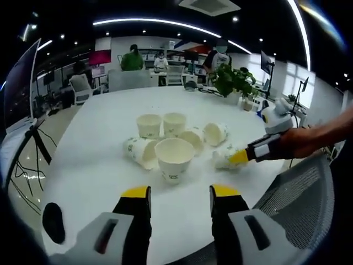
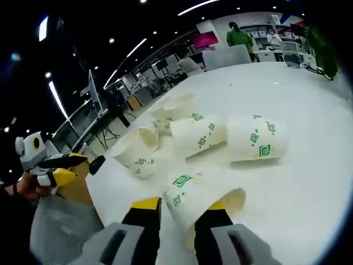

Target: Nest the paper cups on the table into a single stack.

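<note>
Paper cups lie clustered mid-worktop — some upright, some tipped on their sides. The right gripper clamps one fallen cup at the cluster's edge, jaws against its wall. The left gripper hovers short of the cluster — jaws wide, holding nothing.

Your left gripper: two black jaws with yellow tips, grey housings behind, each with a dark slot. Your right gripper is the same build: black jaws, yellow tips, grey bodies. Seen from the left gripper view, it has a white-and-black section behind its yellow tip.
</note>
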